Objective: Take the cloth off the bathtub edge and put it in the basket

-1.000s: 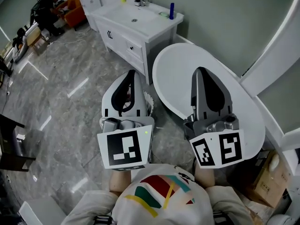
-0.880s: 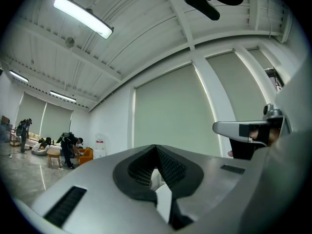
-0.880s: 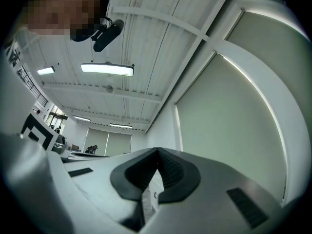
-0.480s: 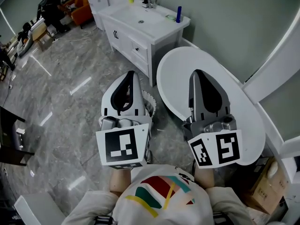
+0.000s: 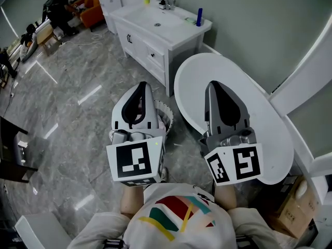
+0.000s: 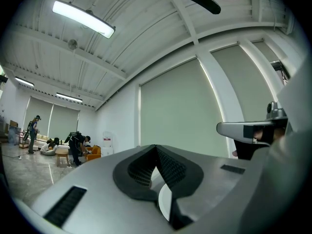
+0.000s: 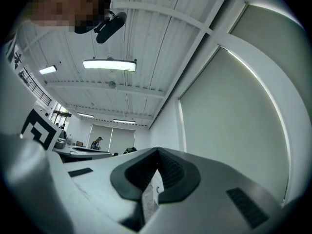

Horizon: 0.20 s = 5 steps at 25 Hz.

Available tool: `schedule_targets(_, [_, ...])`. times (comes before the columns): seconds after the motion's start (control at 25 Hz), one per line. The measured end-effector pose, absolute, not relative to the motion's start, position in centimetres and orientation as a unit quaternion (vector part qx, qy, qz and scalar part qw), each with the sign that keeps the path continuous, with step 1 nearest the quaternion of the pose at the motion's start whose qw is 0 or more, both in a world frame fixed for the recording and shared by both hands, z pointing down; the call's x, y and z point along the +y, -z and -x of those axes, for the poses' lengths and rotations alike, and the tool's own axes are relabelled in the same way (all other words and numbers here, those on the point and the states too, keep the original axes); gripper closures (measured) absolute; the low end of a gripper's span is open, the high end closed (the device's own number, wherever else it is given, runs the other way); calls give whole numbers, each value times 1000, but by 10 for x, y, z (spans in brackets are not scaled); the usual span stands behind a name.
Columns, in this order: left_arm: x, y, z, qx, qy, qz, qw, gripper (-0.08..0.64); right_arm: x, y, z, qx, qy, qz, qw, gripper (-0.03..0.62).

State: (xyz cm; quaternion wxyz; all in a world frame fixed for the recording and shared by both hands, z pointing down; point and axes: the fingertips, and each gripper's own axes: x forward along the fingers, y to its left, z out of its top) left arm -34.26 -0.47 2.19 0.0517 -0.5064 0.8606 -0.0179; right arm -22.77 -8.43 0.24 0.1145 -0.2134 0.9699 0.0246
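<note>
In the head view my left gripper (image 5: 141, 85) is shut and empty, its jaws pointing up and away over a white basket (image 5: 165, 111) with a frilled rim on the floor. The gripper hides most of the basket, and its inside cannot be seen. My right gripper (image 5: 213, 83) is also shut and empty, held over the white oval bathtub (image 5: 270, 123). No cloth shows on the tub's visible edge or anywhere else. The left gripper view shows closed jaw tips (image 6: 156, 148) against wall and ceiling. The right gripper view shows the same (image 7: 157, 151).
A white vanity (image 5: 155, 27) with a sink, tap and blue bottle (image 5: 199, 16) stands behind the tub on the grey marble floor. A cardboard box (image 5: 290, 201) sits at lower right. People work by an orange chair (image 5: 85, 3) far left.
The head view has drifted, so the vanity and tub sit a little further right in frame. Both grippers stay shut and have shifted only slightly, the right one a bit left.
</note>
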Motion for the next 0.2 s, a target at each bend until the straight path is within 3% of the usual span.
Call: schedule_targets(0.2, [-8, -32, 346, 861, 35, 506, 46, 543, -86, -12, 232, 971, -27, 213, 103, 580])
